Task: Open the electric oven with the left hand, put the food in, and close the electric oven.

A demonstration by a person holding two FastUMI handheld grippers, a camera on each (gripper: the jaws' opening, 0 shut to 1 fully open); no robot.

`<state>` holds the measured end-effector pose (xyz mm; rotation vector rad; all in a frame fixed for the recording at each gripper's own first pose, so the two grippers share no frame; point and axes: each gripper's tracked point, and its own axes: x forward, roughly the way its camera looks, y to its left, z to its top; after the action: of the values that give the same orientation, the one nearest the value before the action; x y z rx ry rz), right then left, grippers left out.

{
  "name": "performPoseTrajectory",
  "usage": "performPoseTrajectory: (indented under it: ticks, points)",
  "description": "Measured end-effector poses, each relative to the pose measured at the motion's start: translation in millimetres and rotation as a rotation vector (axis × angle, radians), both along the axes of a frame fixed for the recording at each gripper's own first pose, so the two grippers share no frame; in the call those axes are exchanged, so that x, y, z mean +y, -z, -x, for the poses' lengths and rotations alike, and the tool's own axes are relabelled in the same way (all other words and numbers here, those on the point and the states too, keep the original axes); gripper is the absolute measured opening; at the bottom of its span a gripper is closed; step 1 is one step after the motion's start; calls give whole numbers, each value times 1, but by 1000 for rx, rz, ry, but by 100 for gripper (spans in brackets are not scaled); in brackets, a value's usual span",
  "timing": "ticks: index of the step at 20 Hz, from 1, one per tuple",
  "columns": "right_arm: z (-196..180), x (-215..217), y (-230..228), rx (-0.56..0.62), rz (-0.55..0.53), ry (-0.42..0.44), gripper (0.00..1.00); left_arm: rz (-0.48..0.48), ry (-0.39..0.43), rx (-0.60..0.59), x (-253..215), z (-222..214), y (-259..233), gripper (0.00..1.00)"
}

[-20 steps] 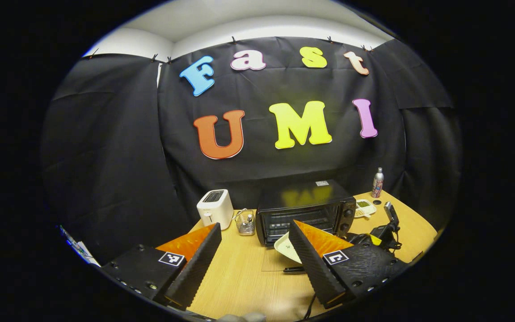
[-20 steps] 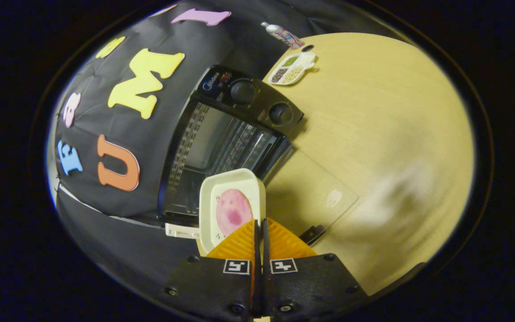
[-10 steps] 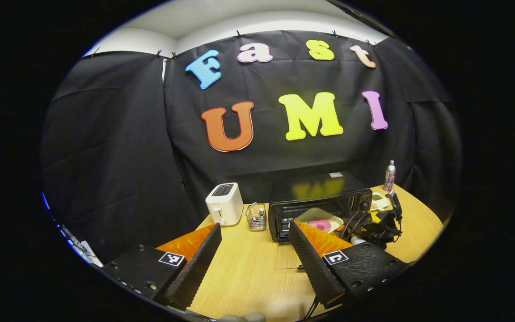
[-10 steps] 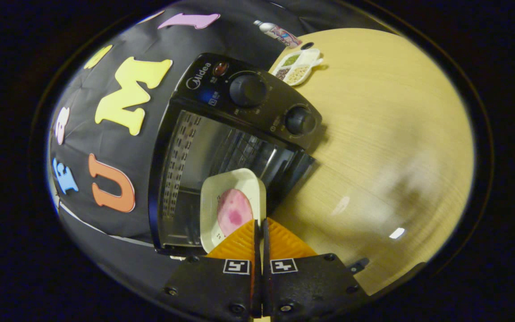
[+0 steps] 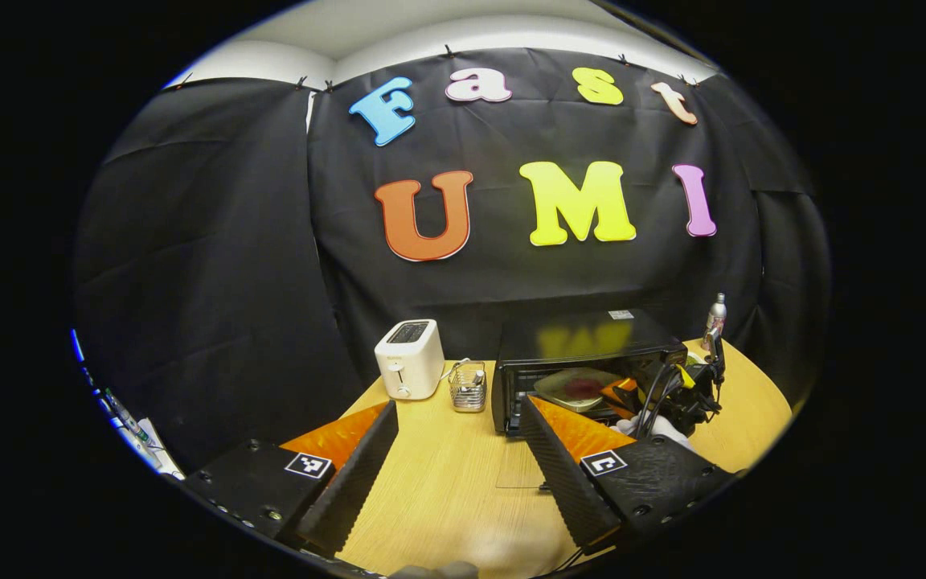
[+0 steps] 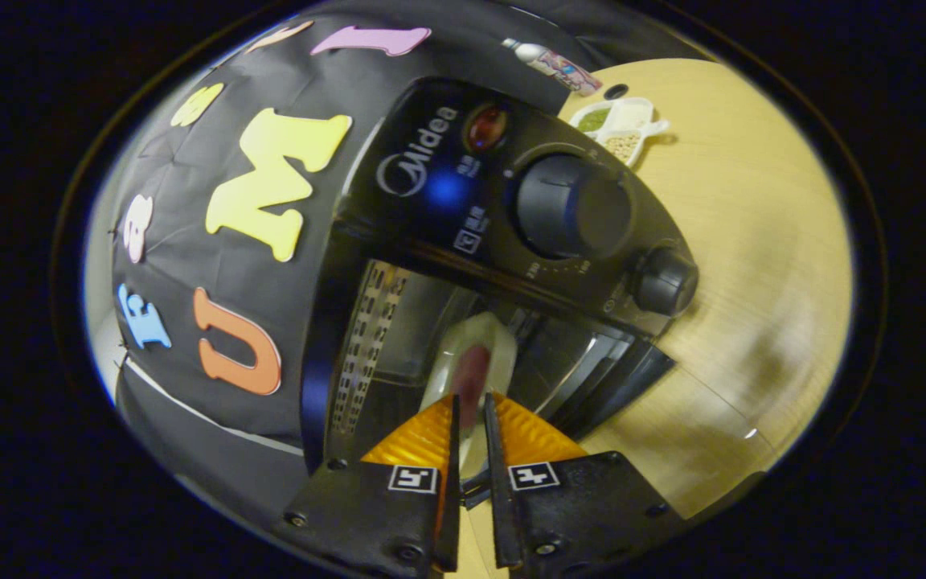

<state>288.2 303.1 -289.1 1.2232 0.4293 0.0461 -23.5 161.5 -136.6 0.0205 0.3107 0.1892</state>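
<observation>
The black electric oven [image 5: 583, 342] stands at the back of the wooden table [image 5: 447, 490], its glass door [image 5: 523, 466] folded down flat. A white plate [image 5: 563, 384] with pink food [image 5: 583, 388] lies inside the cavity. My right gripper [image 5: 628, 394] is at the oven mouth, by the plate's right edge. In the right gripper view the oven [image 6: 463, 185] looms close. The plate [image 6: 499, 342] with the food [image 6: 471, 374] sits just ahead of my right gripper [image 6: 471, 398], whose fingers stand slightly parted around its rim. My left gripper [image 5: 457, 410] hangs open over the table, well back from the oven.
A white toaster [image 5: 408, 358] and a small wire basket [image 5: 469, 386] stand left of the oven. A bottle [image 5: 716, 310] is at the back right, and a divided snack dish [image 6: 620, 129] lies behind the oven's right side. Cables [image 5: 672, 394] trail from the right gripper.
The right gripper carried the plate forward into the oven cavity, and its fingers have parted slightly. The left gripper drew back a little and stayed open.
</observation>
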Motion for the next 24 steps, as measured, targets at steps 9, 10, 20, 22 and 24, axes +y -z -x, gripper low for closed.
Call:
performPoseTrajectory:
  ticks: [9,10,20,22,24]
  points:
    - [76,-43,-47,-50,338,-121,94,14,30,-33,-4,11,-20,97]
    - [88,-49,-57,-66,392,-133,94,17,38,-40,-6,14,-22,97]
    - [203,-117,-164,-233,935,-149,94,80,122,-128,-27,23,-37,96]
    - [222,-140,-177,-229,1006,-115,96,100,146,-123,-36,21,-28,96]
    - [235,-168,-181,-219,1057,-71,100,106,170,-111,-46,20,-19,96]
